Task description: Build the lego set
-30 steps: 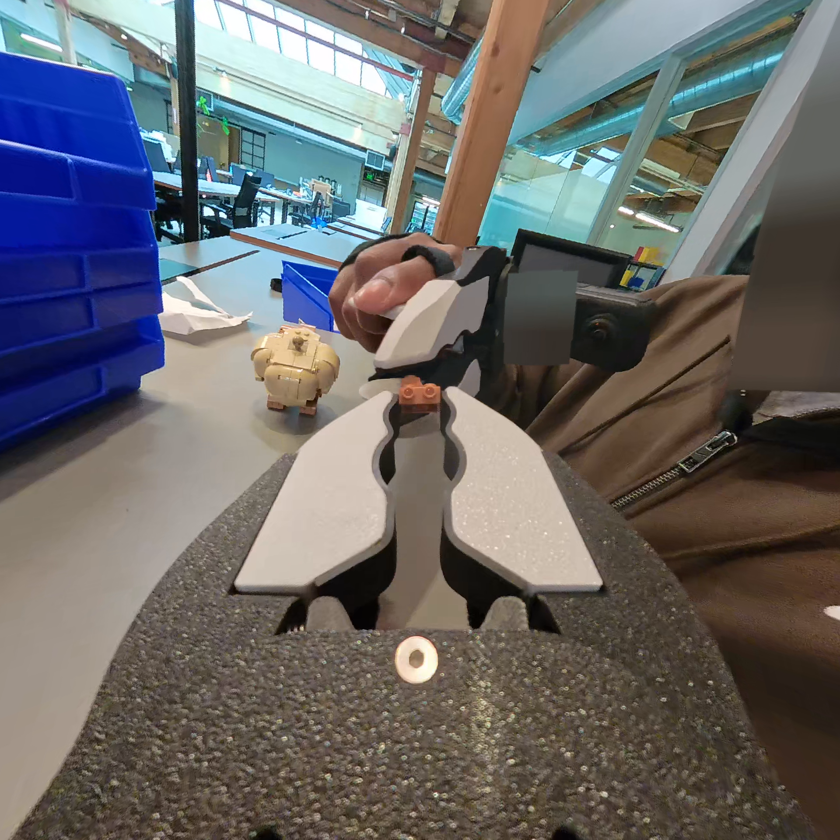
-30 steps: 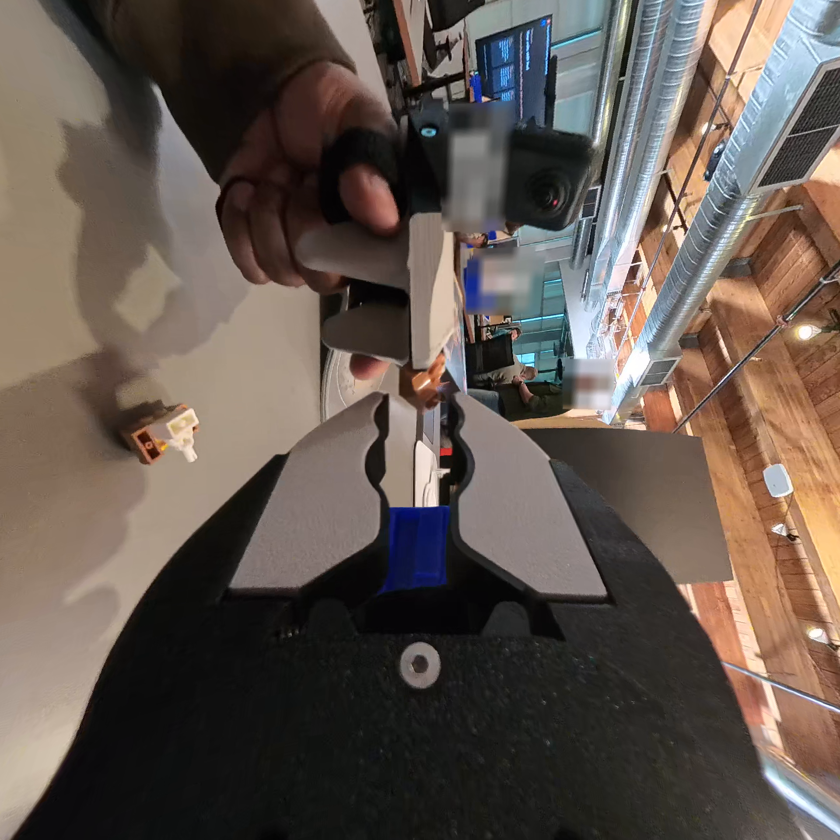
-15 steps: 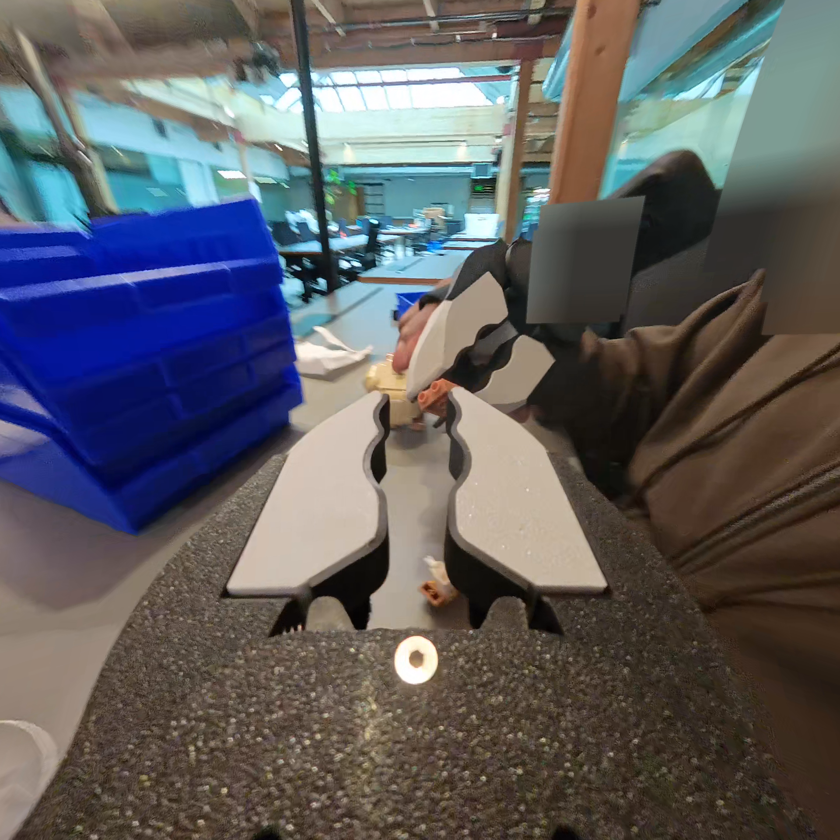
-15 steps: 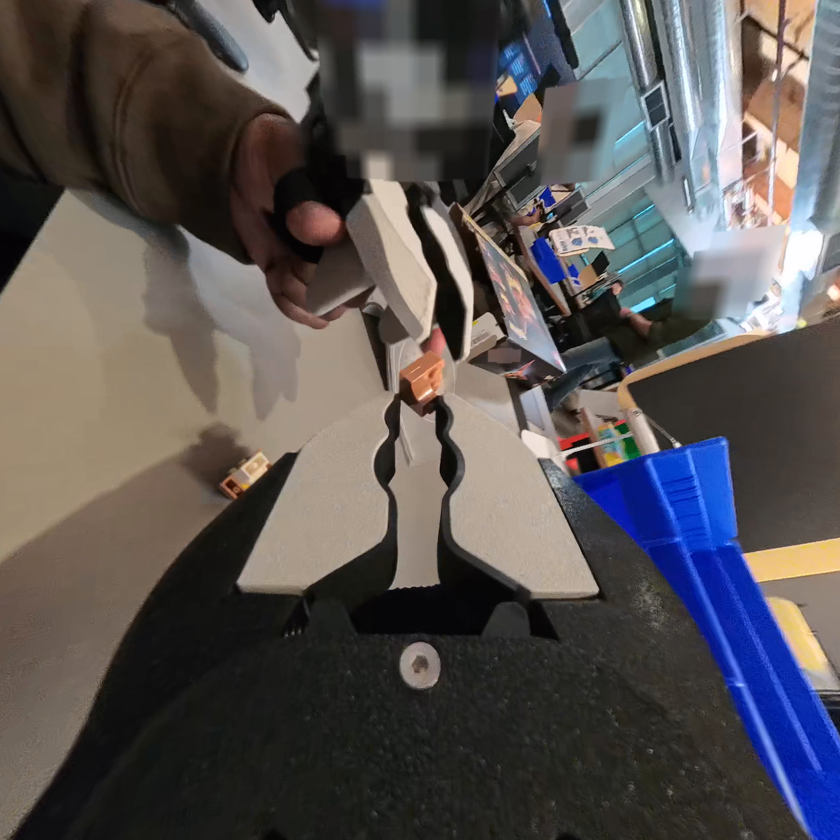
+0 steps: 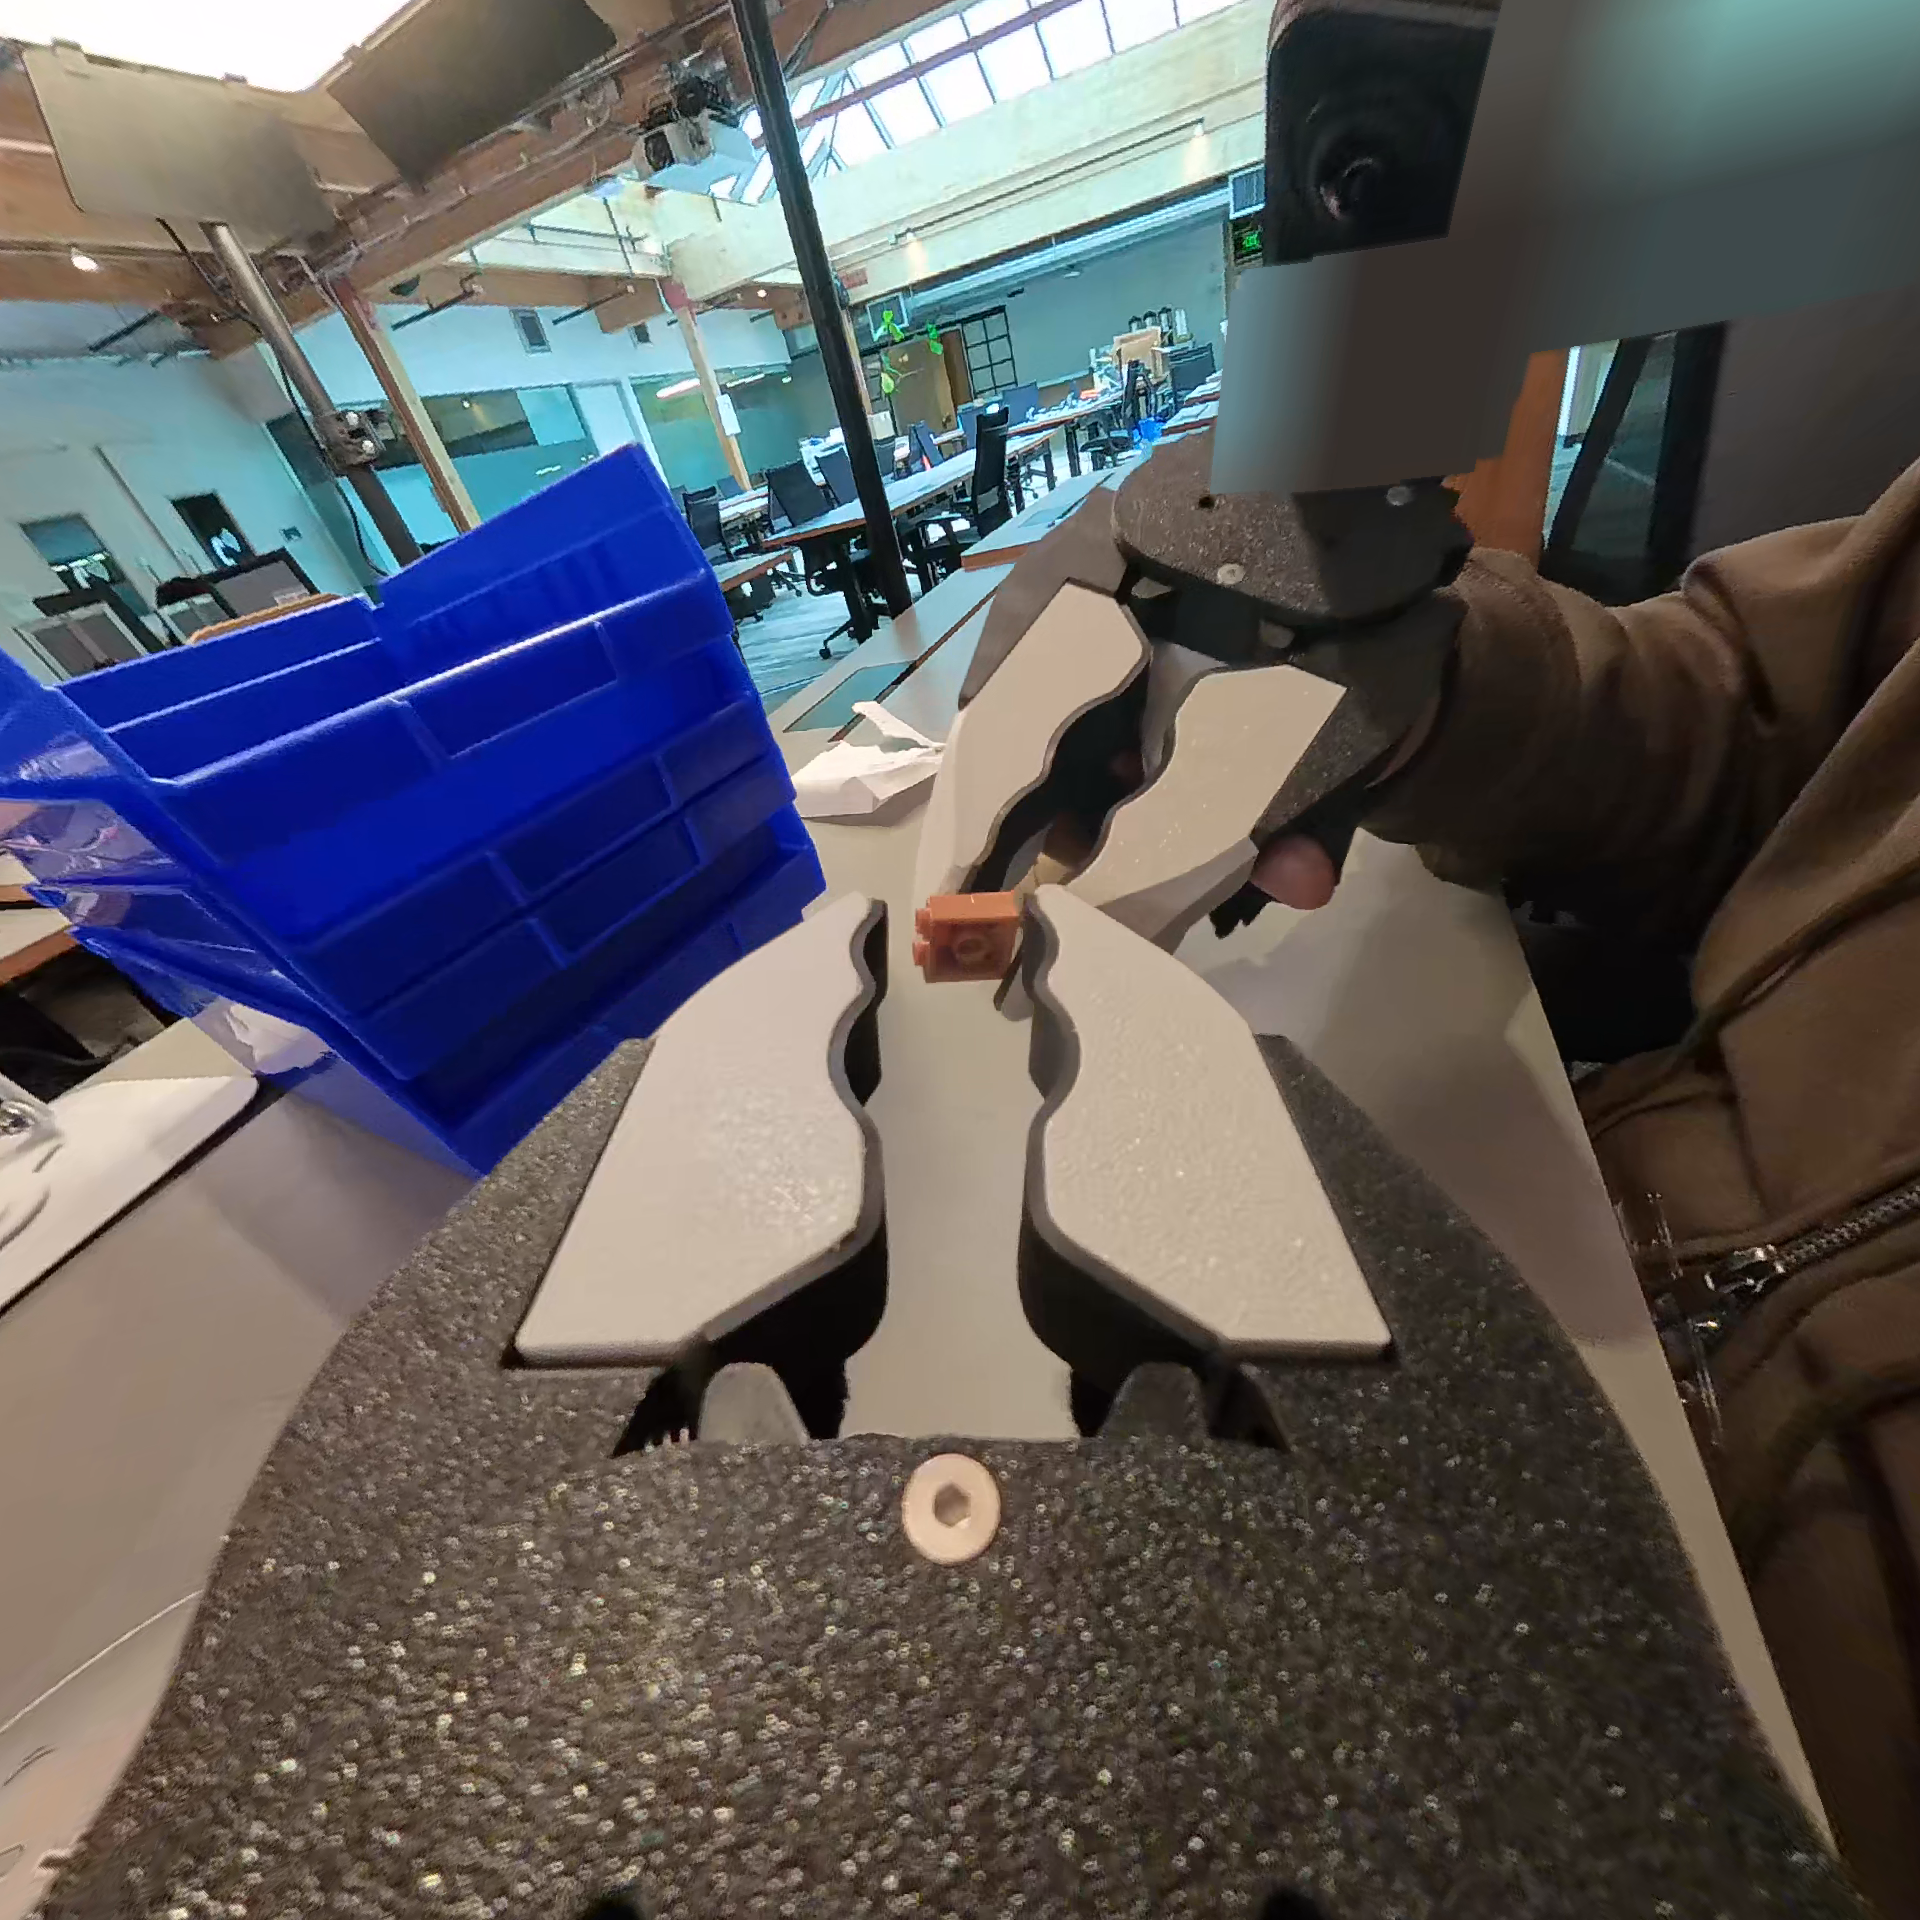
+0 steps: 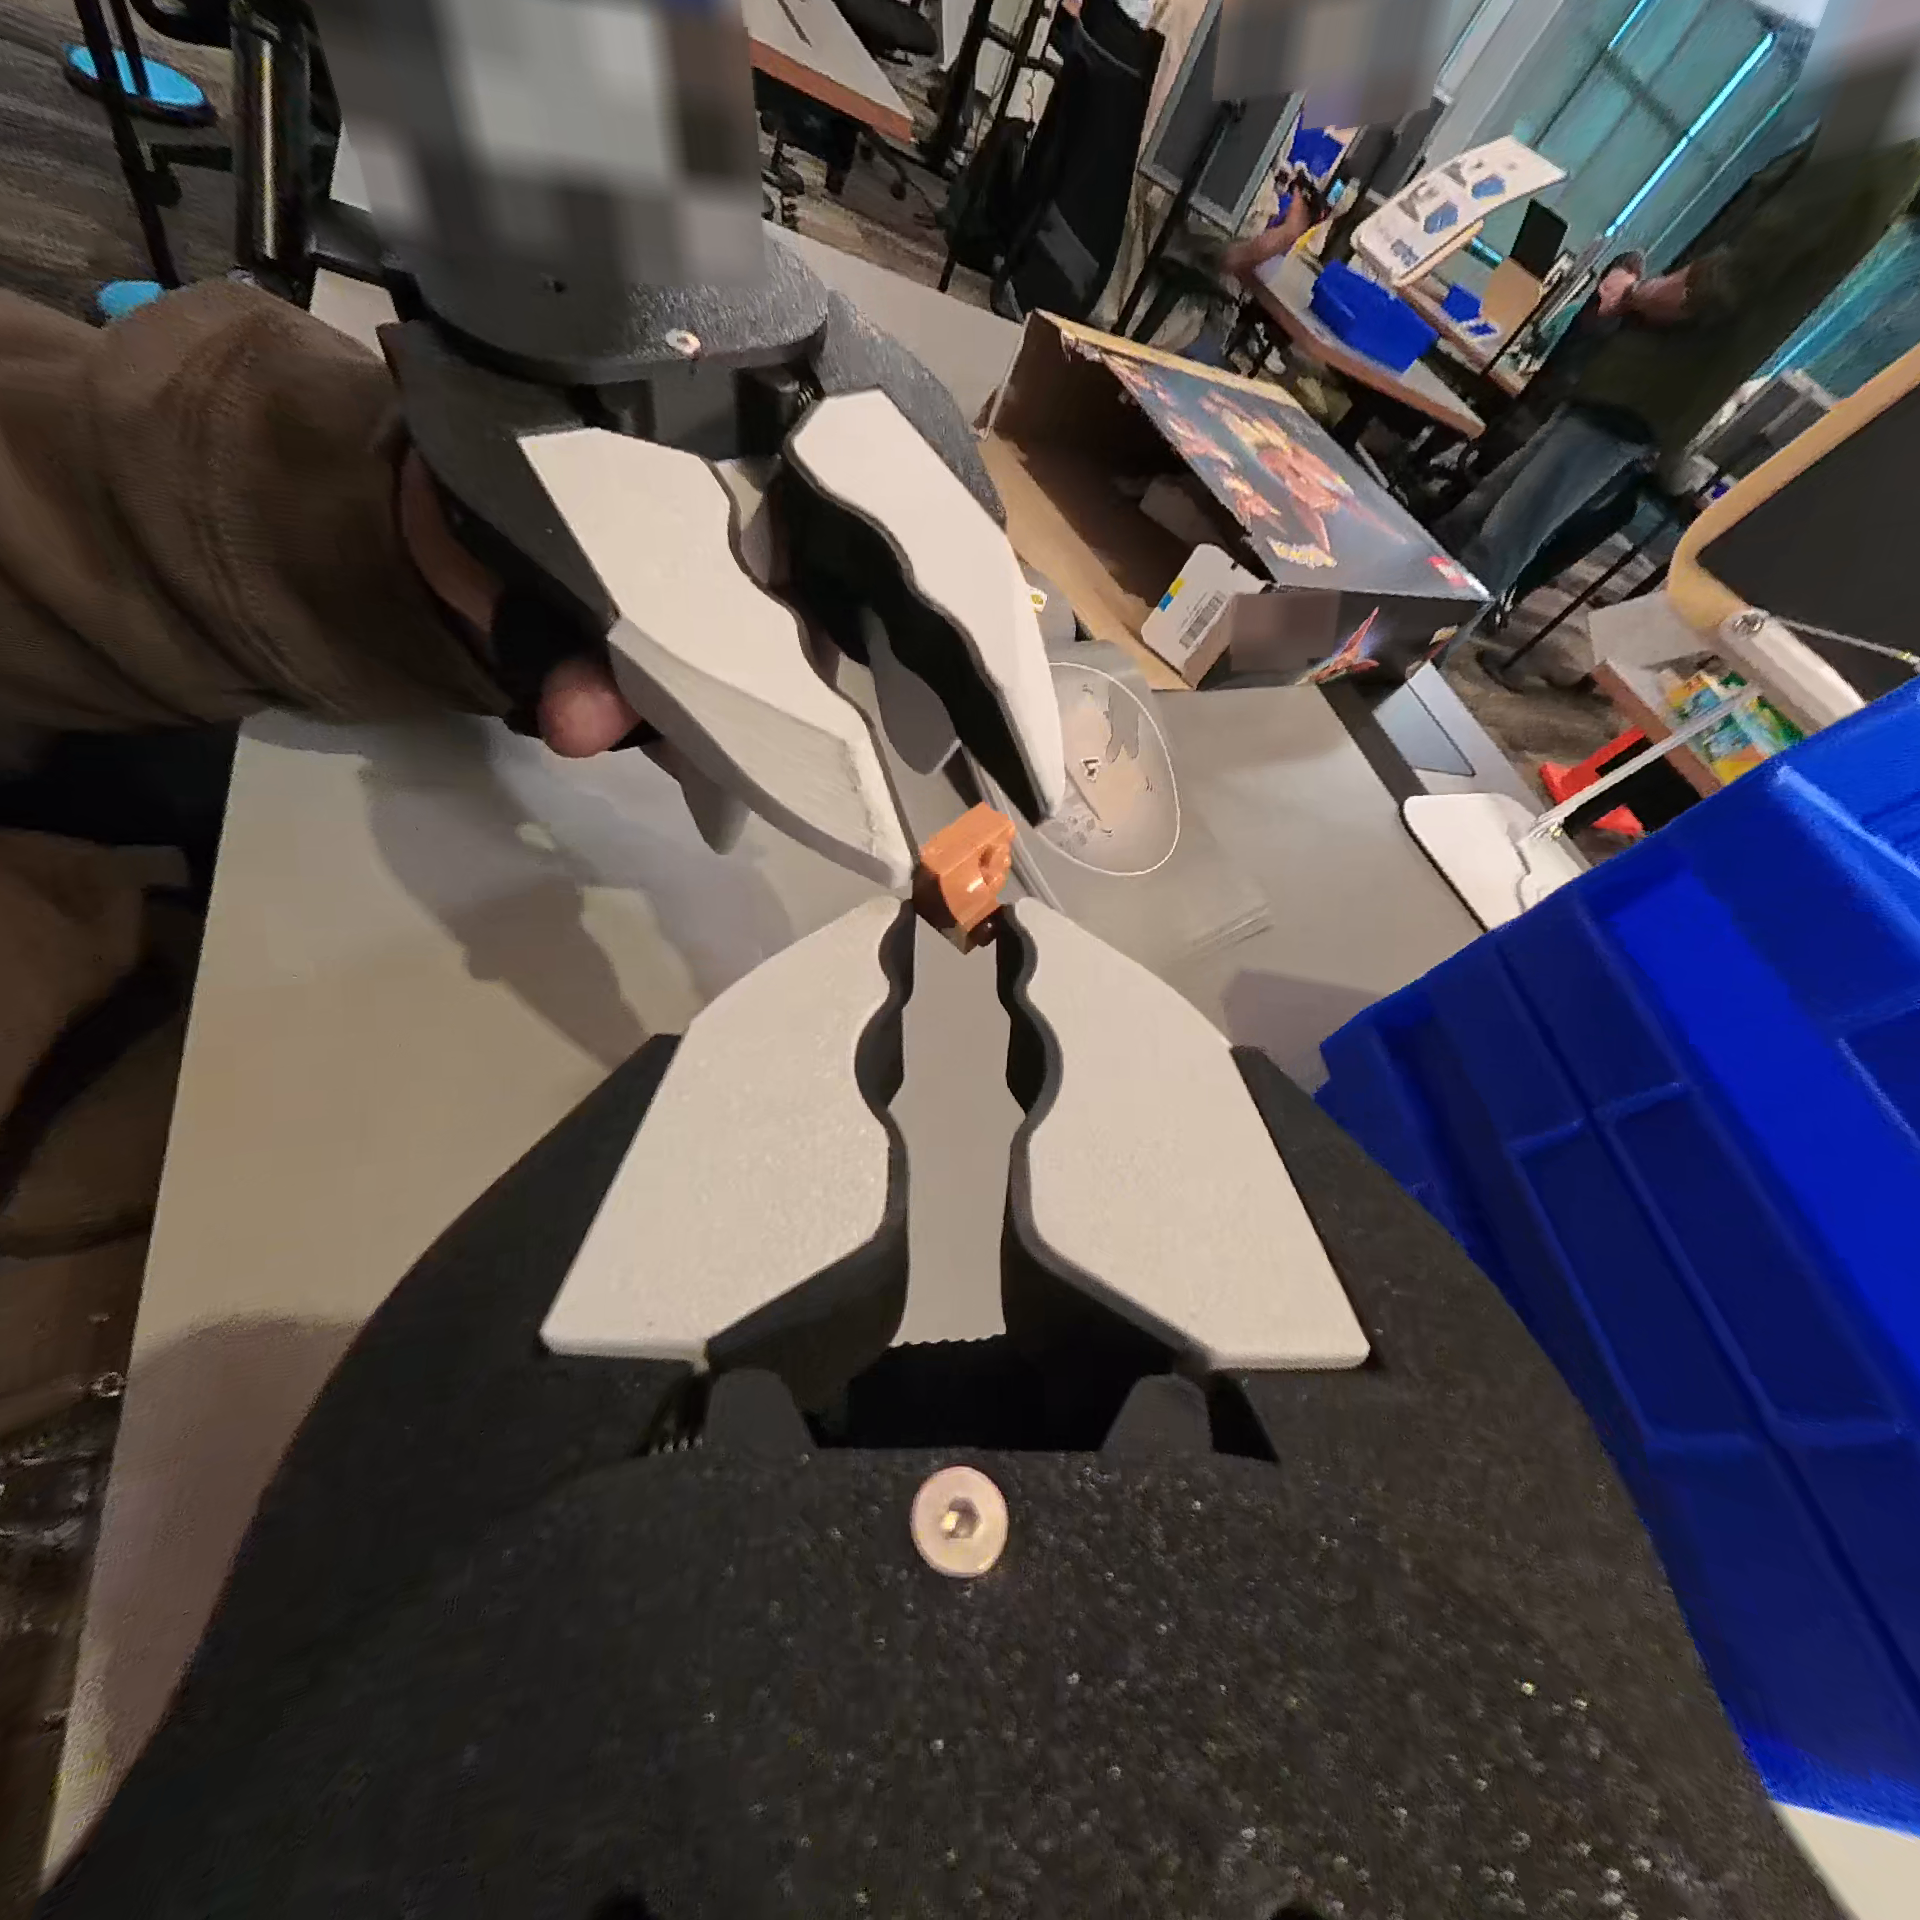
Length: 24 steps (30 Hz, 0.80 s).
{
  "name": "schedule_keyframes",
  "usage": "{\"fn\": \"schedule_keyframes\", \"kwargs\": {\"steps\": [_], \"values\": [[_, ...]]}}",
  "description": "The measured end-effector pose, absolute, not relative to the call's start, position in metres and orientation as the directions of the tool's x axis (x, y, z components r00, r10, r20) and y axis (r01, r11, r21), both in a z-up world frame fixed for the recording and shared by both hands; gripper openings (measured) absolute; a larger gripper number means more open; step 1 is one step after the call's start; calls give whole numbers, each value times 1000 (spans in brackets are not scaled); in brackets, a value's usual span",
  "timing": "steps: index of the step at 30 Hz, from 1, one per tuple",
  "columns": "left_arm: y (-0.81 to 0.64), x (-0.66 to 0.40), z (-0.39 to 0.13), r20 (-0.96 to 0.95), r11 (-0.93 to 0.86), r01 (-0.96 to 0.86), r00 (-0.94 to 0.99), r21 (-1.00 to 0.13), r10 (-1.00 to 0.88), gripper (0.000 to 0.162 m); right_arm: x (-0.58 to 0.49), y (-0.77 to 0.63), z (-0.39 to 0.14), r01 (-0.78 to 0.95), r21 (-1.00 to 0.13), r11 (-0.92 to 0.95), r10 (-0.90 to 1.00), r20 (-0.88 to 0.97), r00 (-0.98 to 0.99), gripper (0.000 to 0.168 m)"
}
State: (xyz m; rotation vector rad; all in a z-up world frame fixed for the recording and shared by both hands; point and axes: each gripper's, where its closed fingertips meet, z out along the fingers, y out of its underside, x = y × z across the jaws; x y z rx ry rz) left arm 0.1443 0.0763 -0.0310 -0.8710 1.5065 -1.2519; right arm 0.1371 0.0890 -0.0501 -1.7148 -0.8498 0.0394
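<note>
Lego brick (image 5: pixel 966 935), only one, is small and orange-brown, with a round stud on its side face. It hangs above the grey table (image 5: pixel 208 1299), where my two grippers meet tip to tip. My right gripper (image 6: pixel 958 920) pinches its lower part. My left gripper (image 5: pixel 956 914) has its fingers spread on both sides of it, with a thin gap on one side. Behind stands one stack of blue bins (image 5: pixel 468 831), and farther away lies one opened cardboard box (image 6: pixel 1247 457).
</note>
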Motion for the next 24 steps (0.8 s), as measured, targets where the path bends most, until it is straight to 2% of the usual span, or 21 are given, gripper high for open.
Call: {"fn": "schedule_keyframes", "kwargs": {"steps": [7,13,15,19,24], "values": [[78,145,-37,-127,134,2,-323,-991,-938,20,135,90,-51,473,-876,-98,558,345,755,15],[79,142,-37,31,-15,-42,-393,-999,-919,18,134,90,-50,561,-828,5,551,471,689,15],[83,141,-36,118,-100,-66,-409,-993,-905,18,141,94,-50,674,-735,76,484,618,620,15],[89,140,-39,223,-192,-116,-419,-975,-880,18,157,103,-62,881,-447,154,329,864,381,23],[87,144,-54,222,-155,-195,-392,-968,-893,18,145,102,-66,915,-332,231,258,927,271,27]]}}
